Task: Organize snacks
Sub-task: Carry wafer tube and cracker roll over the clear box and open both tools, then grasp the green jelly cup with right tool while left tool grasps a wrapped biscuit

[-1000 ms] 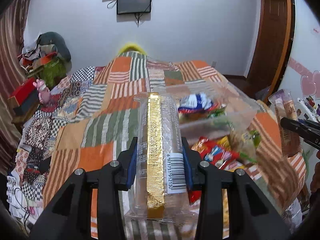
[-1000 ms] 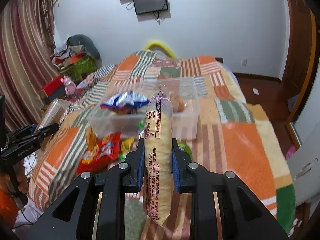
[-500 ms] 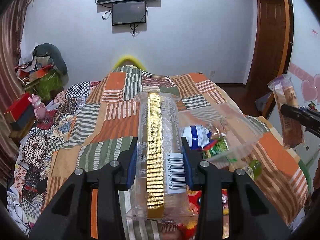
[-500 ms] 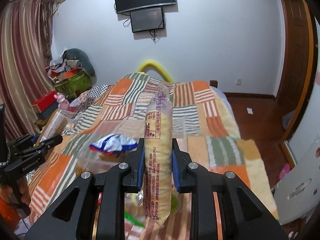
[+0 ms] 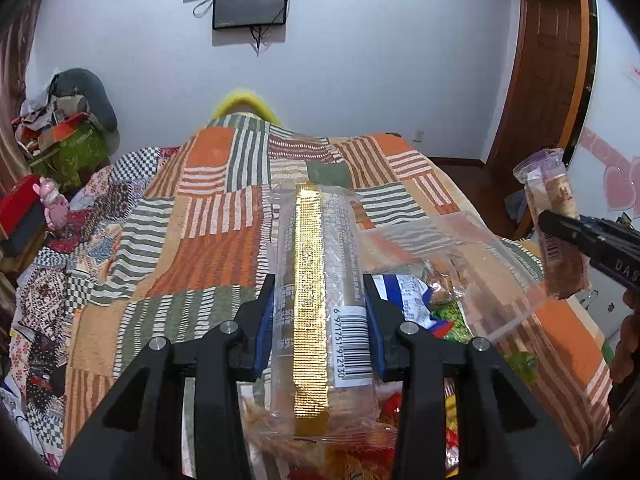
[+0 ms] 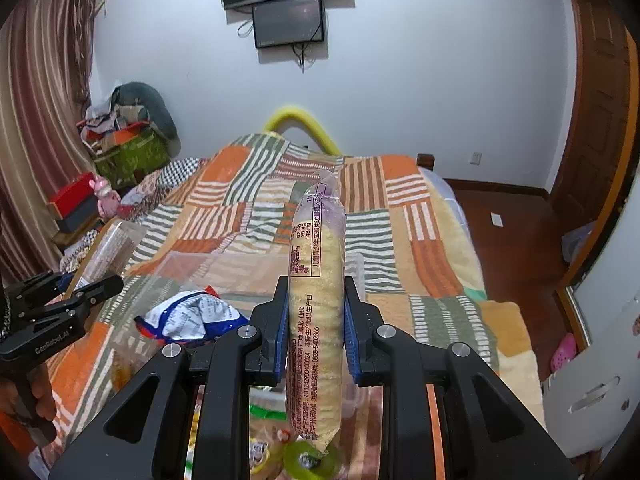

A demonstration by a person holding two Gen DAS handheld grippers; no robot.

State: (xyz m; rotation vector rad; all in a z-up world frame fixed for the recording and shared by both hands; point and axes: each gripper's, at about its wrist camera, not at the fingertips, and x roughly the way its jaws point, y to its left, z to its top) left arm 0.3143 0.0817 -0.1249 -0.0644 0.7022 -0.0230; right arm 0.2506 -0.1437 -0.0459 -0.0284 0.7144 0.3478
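Left gripper [image 5: 320, 316]: jaws clamped on a clear-wrapped long snack pack with a gold strip and barcode [image 5: 318, 280], held lengthwise at frame centre. Right gripper [image 6: 316, 320]: jaws closed narrowly on a slim clear packet of pale yellow stacked biscuits [image 6: 316, 300] — upright at centre. Below both, lower centre, a clear plastic storage box [image 6: 236, 264] sits on the patchwork-quilted bed [image 6: 400, 232] — a blue-and-white crumpled snack bag [image 6: 192, 316] inside it.

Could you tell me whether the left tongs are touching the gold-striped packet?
Touching: in the left wrist view, both blue pads of the left tongs press the gold-striped packet's sides.
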